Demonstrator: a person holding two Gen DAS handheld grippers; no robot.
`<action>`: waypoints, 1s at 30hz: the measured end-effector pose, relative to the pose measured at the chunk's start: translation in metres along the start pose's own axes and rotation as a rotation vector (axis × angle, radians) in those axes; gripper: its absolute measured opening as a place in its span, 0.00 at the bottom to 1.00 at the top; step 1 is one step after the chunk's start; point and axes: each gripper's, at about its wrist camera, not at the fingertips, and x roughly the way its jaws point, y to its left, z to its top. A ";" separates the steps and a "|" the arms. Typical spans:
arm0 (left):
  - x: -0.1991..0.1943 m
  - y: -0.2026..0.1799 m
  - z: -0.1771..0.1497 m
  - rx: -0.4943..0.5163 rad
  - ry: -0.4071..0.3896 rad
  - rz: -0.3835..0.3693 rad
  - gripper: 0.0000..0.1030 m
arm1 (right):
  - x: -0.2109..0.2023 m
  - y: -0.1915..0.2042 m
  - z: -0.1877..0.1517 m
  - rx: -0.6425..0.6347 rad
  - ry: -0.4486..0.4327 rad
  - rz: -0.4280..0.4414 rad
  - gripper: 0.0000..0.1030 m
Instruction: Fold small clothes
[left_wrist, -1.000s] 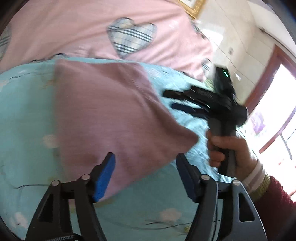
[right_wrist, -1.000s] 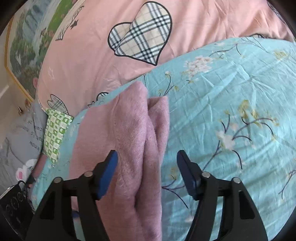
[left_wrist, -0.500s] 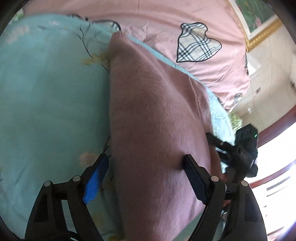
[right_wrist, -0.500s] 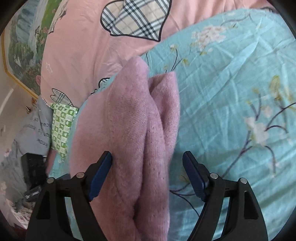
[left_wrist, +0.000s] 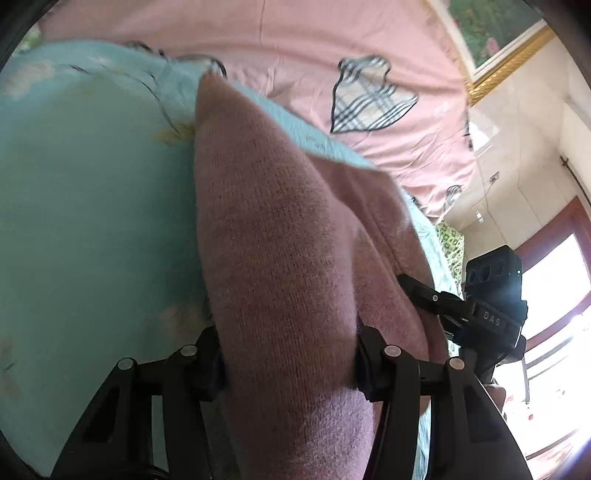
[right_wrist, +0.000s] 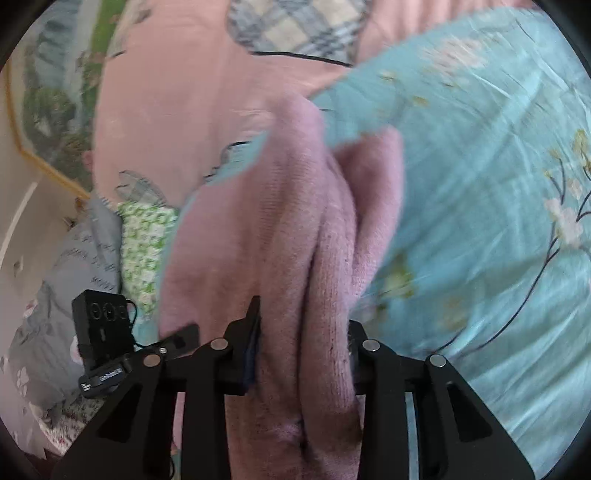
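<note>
1. Bedding fills both views: a turquoise floral sheet (left_wrist: 92, 221) is spread over the bed, and a pink cover with plaid hearts (left_wrist: 332, 55) lies along its far edge.
2. A framed picture (left_wrist: 491, 33) hangs on the wall past the far right corner of the bed in the left wrist view.
3. A mauve knitted garment (left_wrist: 280, 258) lies on the turquoise sheet, bunched into a long ridge that runs from the near edge of the bed toward the pink cover.
4. The left gripper (left_wrist: 288, 365) has just been closing, and the near end of the ridge sits between its fingers (left_wrist: 369, 365). Both press into the knit, so it grips the garment.
5. The right gripper (right_wrist: 301, 354) has also just been closing. Its fingers (right_wrist: 251, 350) pinch a narrower fold of the same garment, with cloth bulging above and below them.
6. In the right wrist view the garment shows two parallel rolls; the pinched one is the left roll, and the right roll lies just beside it, outside the grip.
7. From the left wrist view the right gripper's black body reaches in at the garment's right side.
8. A green-and-white patterned cloth (right_wrist: 144, 251) and a grey printed cloth (right_wrist: 81, 251) lie near the bed's edge beyond the garment in the right wrist view; that view is blurred.
</note>
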 end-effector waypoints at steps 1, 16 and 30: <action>-0.016 0.004 -0.005 0.000 -0.014 -0.003 0.52 | 0.000 0.010 -0.006 -0.009 0.003 0.023 0.33; -0.205 0.102 -0.095 -0.050 -0.144 0.140 0.53 | 0.110 0.134 -0.106 -0.117 0.172 0.270 0.33; -0.221 0.129 -0.130 -0.157 -0.146 0.234 0.66 | 0.092 0.129 -0.124 -0.138 0.140 0.080 0.49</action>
